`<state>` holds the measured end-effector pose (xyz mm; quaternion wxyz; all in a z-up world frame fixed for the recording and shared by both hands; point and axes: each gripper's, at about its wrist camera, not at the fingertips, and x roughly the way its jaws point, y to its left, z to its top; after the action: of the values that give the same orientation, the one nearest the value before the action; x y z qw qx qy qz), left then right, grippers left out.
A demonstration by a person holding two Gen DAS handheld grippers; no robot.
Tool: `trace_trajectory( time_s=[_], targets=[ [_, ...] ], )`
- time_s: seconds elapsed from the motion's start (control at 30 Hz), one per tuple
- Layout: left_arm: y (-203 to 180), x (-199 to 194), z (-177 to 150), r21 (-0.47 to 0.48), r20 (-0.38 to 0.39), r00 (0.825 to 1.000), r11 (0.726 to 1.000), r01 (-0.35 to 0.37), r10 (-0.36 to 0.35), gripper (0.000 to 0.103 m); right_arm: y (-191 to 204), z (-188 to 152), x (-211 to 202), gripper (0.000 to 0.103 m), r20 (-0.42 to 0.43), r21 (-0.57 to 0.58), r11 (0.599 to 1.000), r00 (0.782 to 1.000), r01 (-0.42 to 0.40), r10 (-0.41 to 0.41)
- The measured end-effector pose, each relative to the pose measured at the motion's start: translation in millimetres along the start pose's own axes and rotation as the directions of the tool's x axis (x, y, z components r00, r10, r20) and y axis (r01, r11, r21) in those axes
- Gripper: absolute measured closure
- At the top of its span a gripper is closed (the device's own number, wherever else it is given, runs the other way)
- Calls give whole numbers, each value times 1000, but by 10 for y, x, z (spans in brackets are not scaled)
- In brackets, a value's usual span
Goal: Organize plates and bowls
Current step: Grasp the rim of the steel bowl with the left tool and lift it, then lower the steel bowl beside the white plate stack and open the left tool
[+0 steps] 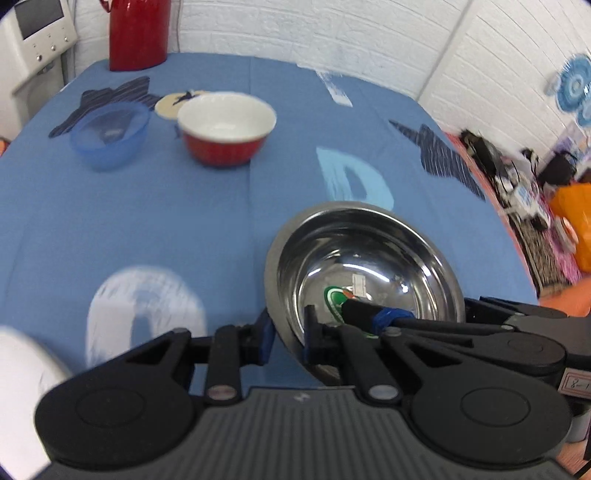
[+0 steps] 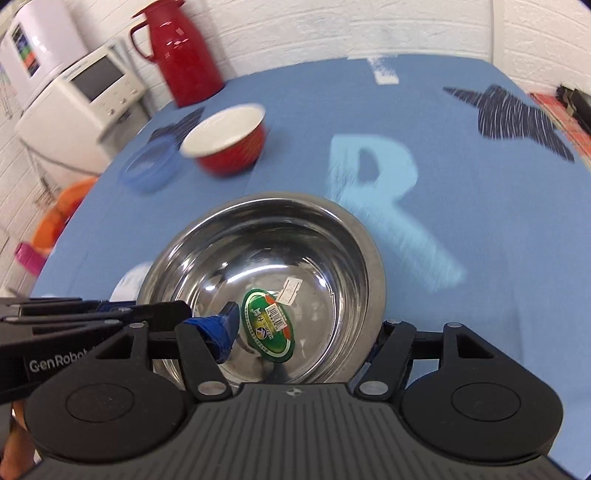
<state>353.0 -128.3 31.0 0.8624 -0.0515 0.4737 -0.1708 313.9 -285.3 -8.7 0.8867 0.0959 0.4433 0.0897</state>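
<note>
A steel bowl (image 1: pixel 369 251) (image 2: pixel 266 240) with a green sticker (image 2: pixel 267 328) inside sits low and close in both views. My left gripper (image 1: pixel 288 336) is shut on its near rim, one finger inside the bowl and one outside. My right gripper (image 2: pixel 303 339) is open and straddles the bowl's other side: its blue-taped finger (image 2: pixel 218 332) is inside the bowl, the other is outside the rim. A red bowl (image 1: pixel 227 127) (image 2: pixel 229 140) with a white inside and a clear blue plastic bowl (image 1: pixel 109 134) (image 2: pixel 149 164) stand side by side farther back.
The table has a blue printed cloth (image 1: pixel 184 221) (image 2: pixel 480 221). A red thermos jug (image 1: pixel 138 33) (image 2: pixel 183 51) stands at the back, a white appliance (image 2: pixel 85 96) beyond the table's left edge. Something white and blurred (image 1: pixel 18 369) lies at the near left. Clutter (image 1: pixel 535 184) lies past the right edge.
</note>
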Motion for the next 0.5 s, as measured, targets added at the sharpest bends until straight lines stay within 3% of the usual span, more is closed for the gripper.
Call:
trace_trajectory(
  time_s=[0.2,0.5],
  targets=[
    [155,-293,-605,31,-13,1000,999,10,-9,102,251,-544,-149,51,-9,16,1000,1000,1,-1],
    [125,-289,-864,6,-14,998,998,64,-64,102,229,-848,-281,51,45,22,998,997,57,-58]
  ],
)
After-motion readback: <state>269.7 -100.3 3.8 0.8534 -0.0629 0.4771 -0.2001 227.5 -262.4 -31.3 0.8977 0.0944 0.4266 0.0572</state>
